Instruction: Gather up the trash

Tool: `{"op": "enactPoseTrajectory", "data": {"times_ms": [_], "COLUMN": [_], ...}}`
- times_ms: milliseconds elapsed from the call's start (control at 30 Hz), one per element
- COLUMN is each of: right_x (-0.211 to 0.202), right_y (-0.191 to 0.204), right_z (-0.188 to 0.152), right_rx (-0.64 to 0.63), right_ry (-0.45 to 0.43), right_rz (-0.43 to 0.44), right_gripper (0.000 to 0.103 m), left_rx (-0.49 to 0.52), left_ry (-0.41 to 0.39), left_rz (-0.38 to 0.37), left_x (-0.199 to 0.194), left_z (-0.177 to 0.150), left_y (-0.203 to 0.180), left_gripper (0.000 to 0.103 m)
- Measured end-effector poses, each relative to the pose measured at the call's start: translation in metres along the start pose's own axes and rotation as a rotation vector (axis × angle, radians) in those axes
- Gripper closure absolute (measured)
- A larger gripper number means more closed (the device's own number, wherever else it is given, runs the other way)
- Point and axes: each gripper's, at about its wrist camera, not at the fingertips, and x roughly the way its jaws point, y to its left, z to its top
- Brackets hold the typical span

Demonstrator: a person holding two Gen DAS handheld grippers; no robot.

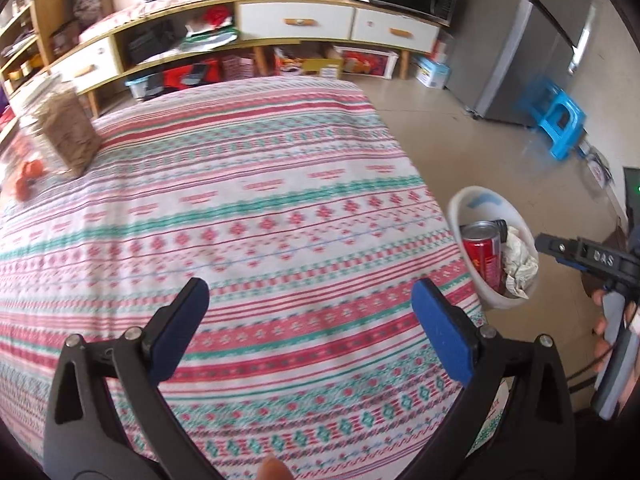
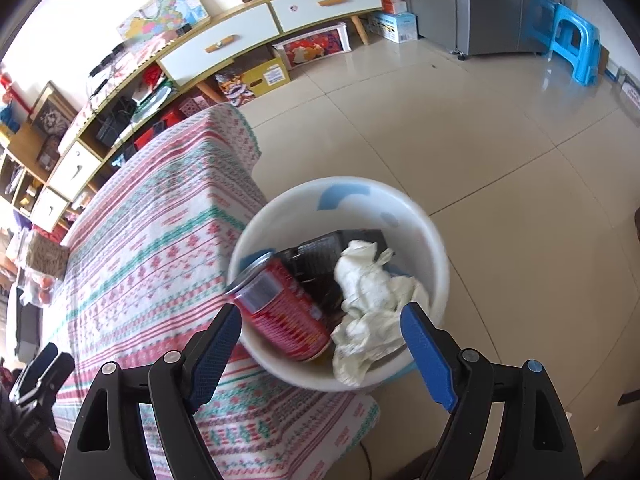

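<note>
A white bin (image 2: 434, 248) stands on the floor beside the table's right edge; it also shows in the left wrist view (image 1: 460, 208). In it lie a red can (image 2: 288, 316), crumpled white paper (image 2: 368, 296) and a dark wrapper (image 2: 320, 252). My right gripper (image 2: 320, 340) is open and empty, just above the bin's near rim. My left gripper (image 1: 310, 312) is open and empty over the patterned tablecloth (image 1: 260, 200). The right gripper's body (image 1: 592, 260) shows in the left wrist view, right of the bin.
A brown paper bag (image 1: 68, 136) and orange fruit (image 1: 28, 176) sit at the table's far left. A low cabinet (image 1: 296, 24) with drawers runs along the wall. A grey fridge (image 1: 528, 40) and a blue stool (image 2: 572, 44) stand on the tiled floor.
</note>
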Motion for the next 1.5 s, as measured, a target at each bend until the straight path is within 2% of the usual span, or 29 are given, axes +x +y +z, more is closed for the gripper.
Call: {"op": "enactPoseTrajectory", "data": {"times_ms": [200,400,567,700,900,1500], "right_x": [-0.026,-0.049,-0.070,-0.075,-0.065,-0.056], "right_y": [0.032,0.054,0.077,0.085,0.093,0.101], "right_z": [-0.023,-0.055,-0.075,-0.085,-0.096,-0.102], "right_rx": [-0.079,-0.133,-0.245,-0.299,-0.341,-0.368], "right_ry": [-0.049,-0.124,-0.216,-0.272,-0.275,-0.264], "right_rz": [0.008,-0.011,-0.045,-0.071,-0.083,-0.087], "right_gripper": [0.018,0.017,0.017,0.015,0.015,0.015], "left_rx": [0.010,-0.011,-0.061,-0.070,-0.088,-0.082], "left_ry": [-0.013,-0.051,-0.044,-0.091,-0.123,-0.117], "left_rz": [0.086,0.106,0.094,0.153,0.185,0.165], "left_x": [-0.019,-0.039,-0.048,-0.058,-0.063,-0.066], "left_z": [-0.015,-0.029,-0.043,-0.054,-0.065,-0.068], "left_y": [0.012,0.024,0.038,0.043,0.052,0.051], "left_gripper": [0.002,0.002,0.002,0.002,0.002,0.002]}}
